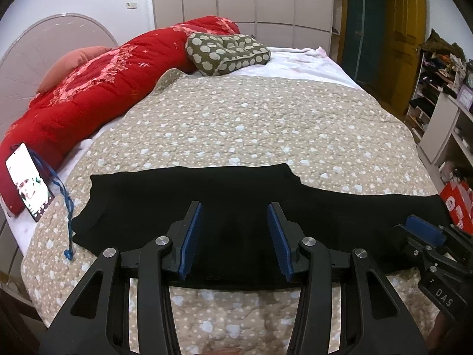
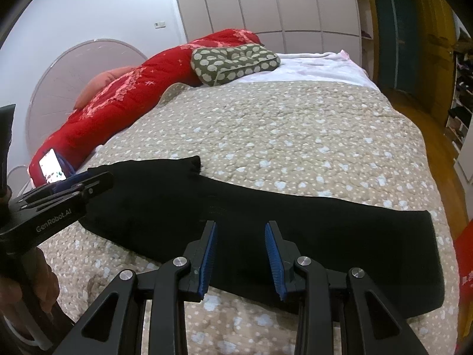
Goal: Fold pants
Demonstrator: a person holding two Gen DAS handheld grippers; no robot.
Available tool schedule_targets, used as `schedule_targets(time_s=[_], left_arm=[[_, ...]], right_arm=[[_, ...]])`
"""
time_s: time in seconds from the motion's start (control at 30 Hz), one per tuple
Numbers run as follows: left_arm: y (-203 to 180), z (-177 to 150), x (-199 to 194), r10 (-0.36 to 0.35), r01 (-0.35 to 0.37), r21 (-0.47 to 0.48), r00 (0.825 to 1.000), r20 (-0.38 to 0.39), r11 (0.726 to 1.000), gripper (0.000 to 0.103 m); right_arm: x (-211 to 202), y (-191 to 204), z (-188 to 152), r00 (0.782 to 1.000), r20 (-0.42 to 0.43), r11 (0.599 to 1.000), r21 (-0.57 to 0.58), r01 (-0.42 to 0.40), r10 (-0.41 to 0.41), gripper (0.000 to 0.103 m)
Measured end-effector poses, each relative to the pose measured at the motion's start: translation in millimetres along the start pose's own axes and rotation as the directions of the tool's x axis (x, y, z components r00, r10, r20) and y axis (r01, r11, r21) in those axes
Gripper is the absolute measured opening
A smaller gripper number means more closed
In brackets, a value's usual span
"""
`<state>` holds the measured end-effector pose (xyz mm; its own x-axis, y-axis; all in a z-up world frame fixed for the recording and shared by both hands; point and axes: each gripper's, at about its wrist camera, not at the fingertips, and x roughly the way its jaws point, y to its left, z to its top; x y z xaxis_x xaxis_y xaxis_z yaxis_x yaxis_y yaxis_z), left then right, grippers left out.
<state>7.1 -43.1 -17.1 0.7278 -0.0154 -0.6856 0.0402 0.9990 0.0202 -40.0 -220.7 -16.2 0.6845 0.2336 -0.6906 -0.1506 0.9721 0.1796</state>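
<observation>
Black pants [image 1: 236,201] lie flat and lengthwise across the near part of the bed, folded leg on leg; they also show in the right wrist view [image 2: 295,230]. My left gripper [image 1: 235,210] is open and empty, hovering over the pants' left half near their front edge. My right gripper [image 2: 241,227] is open and empty over the pants' leg end; it also shows at the right edge of the left wrist view [image 1: 425,230]. The left gripper appears at the left of the right wrist view [image 2: 79,185].
The beige dotted quilt [image 1: 251,124] covers the bed. A red duvet [image 1: 88,88] and an olive spotted cushion [image 1: 227,50] lie at the far left. A lit phone [image 1: 26,185] with a blue cord leans at the left. Shelves [image 1: 443,88] stand right.
</observation>
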Motion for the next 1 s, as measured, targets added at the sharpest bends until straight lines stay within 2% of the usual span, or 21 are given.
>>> schedule_targets(time_s=[0.2, 0.53, 0.63, 0.7, 0.8, 0.93, 1.0], left_arm=[[-17, 3, 1, -0.023, 0.023, 0.032, 1.000, 0.005, 0.999, 0.045], [-61, 4, 9, -0.082, 0.081, 0.107, 0.997, -0.001, 0.991, 0.045], [-71, 3, 11, -0.098, 0.098, 0.125, 0.995, -0.009, 0.987, 0.045], [-78, 2, 13, -0.111, 0.113, 0.135, 0.994, -0.018, 0.984, 0.045], [-87, 3, 14, -0.127, 0.129, 0.144, 0.992, -0.023, 0.981, 0.045], [-103, 3, 16, -0.155, 0.159, 0.162, 0.987, -0.036, 0.974, 0.045], [-113, 1, 17, -0.158, 0.163, 0.185, 0.987, -0.042, 0.969, 0.045]], right_arm=[[-12, -24, -5, 0.999, 0.013, 0.999, 0.030, 0.037, -0.038, 0.032], [-27, -87, -29, 0.991, -0.016, 0.977, 0.165, 0.132, -0.131, 0.034], [-27, -104, -35, 0.980, -0.046, 0.966, 0.168, 0.198, -0.193, 0.035], [-29, -118, -39, 0.965, -0.073, 0.949, 0.173, 0.262, -0.253, 0.035], [-41, -135, -42, 0.967, -0.060, 0.941, 0.220, 0.256, -0.249, 0.035], [-54, -151, -43, 0.951, -0.058, 0.922, 0.233, 0.309, -0.304, 0.035], [-58, -156, -45, 0.957, -0.051, 0.921, 0.262, 0.288, -0.285, 0.036]])
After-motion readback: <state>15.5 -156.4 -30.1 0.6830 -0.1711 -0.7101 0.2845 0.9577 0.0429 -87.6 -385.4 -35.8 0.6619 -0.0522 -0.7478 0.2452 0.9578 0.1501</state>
